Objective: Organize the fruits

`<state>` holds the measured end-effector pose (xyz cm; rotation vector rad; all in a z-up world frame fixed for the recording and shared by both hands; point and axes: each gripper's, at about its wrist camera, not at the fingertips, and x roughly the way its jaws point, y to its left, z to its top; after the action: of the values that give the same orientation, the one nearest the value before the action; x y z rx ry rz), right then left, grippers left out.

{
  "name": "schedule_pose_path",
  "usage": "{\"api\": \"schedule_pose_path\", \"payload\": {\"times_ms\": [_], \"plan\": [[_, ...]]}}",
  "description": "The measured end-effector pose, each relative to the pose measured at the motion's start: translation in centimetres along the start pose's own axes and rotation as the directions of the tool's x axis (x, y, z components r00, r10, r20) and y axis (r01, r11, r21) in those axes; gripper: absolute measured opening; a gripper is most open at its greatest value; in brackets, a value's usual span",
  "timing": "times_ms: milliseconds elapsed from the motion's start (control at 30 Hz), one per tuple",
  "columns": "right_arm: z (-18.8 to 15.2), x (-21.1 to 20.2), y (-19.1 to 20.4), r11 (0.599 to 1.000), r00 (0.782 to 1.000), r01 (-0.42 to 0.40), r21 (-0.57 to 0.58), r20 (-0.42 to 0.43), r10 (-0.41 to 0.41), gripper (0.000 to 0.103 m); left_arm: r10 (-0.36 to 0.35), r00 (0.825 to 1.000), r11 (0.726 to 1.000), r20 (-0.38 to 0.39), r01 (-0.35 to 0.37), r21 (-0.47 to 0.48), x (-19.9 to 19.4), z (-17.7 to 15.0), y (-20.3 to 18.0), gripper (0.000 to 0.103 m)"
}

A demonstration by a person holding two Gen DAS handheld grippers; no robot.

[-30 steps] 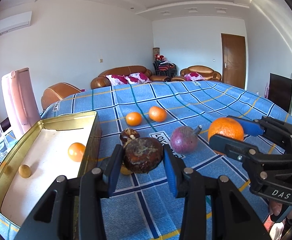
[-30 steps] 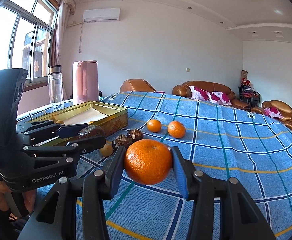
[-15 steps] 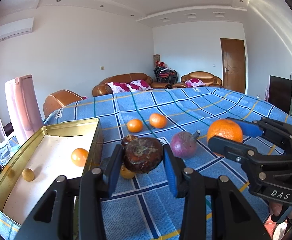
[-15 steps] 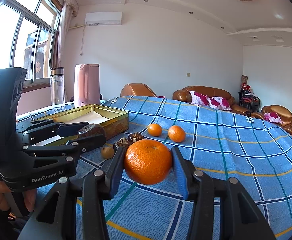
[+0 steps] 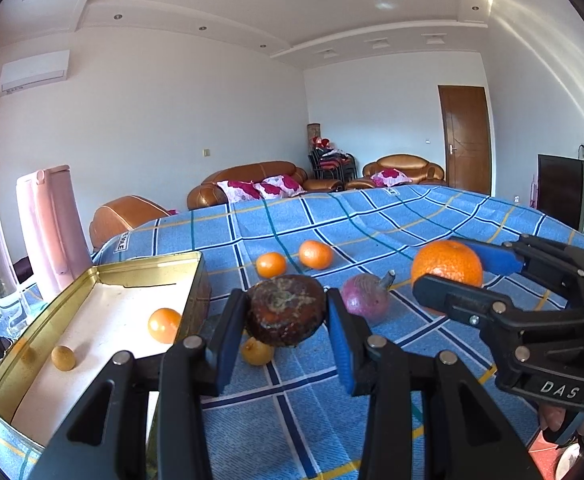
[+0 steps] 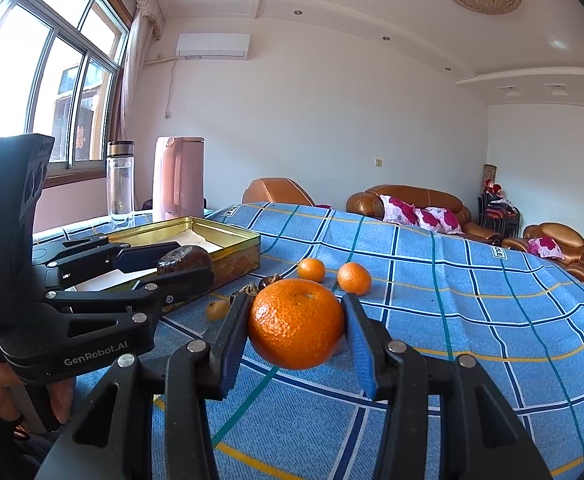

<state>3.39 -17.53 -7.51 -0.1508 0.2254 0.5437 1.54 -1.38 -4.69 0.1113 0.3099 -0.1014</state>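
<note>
Two fruits are up off the surface at once. The left gripper (image 5: pixel 286 336) has its fingers closed partway on a dark, wrinkled fruit (image 5: pixel 286 309), pads pressing both flanks, while the right gripper (image 6: pixel 296 338) is clamped the same way on a big orange (image 6: pixel 296 328), fingers only as far apart as the orange is wide. Both grippers sit side by side, angled gently downward, hovering above the blue checked surface (image 5: pixel 371 224).

What matters now is the gold tin (image 5: pixel 104 276). It lies to the left of the left fingers, just beside them, long side running away from the camera, with a small orange (image 5: pixel 164 324) and a little yellow fruit (image 5: pixel 63 357) already inside. From the right fingers it is farther left, beyond the other gripper, so the left hand looks nearer and better placed to drop first.

Loose ahead of the fingers: a purple fruit (image 5: pixel 365 299), two small oranges (image 5: pixel 293 260), and a yellow one (image 5: pixel 256 352) under the dark fruit. Plenty left to sort, I'd say.
</note>
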Motion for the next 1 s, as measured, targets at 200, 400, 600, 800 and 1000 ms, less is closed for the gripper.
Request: {"api": "schedule_pose_path", "payload": {"times_ms": [200, 400, 600, 800, 1000], "plan": [[0.0, -0.2, 0.1, 1.000, 1.000, 0.000, -0.007, 0.015, 0.000, 0.048, 0.005, 1.000, 1.000, 0.020, -0.005, 0.003, -0.4, 0.0, -0.1, 0.042], [-0.2, -0.7, 0.1, 1.000, 0.999, -0.001, -0.013, 0.033, 0.001, 0.048, 0.013, 0.999, 1.000, 0.040, -0.013, 0.012, -0.7, -0.1, -0.3, 0.042], [-0.2, -0.8, 0.2, 1.000, 0.999, -0.002, -0.020, 0.049, 0.003, 0.048, 0.017, 0.998, 1.000, 0.061, -0.019, 0.018, -1.0, -0.1, -0.4, 0.042], [-0.3, -1.6, 0.5, 0.999, 0.996, -0.008, -0.041, 0.086, 0.012, 0.048, 0.026, 0.996, 0.999, 0.084, -0.029, 0.031, -1.5, -0.2, -0.7, 0.042], [-0.2, -1.8, 0.3, 0.999, 0.995, -0.016, -0.036, 0.094, 0.020, 0.048, 0.016, 0.994, 1.000, 0.107, -0.018, 0.020, -1.9, -0.1, -0.8, 0.042]]}}
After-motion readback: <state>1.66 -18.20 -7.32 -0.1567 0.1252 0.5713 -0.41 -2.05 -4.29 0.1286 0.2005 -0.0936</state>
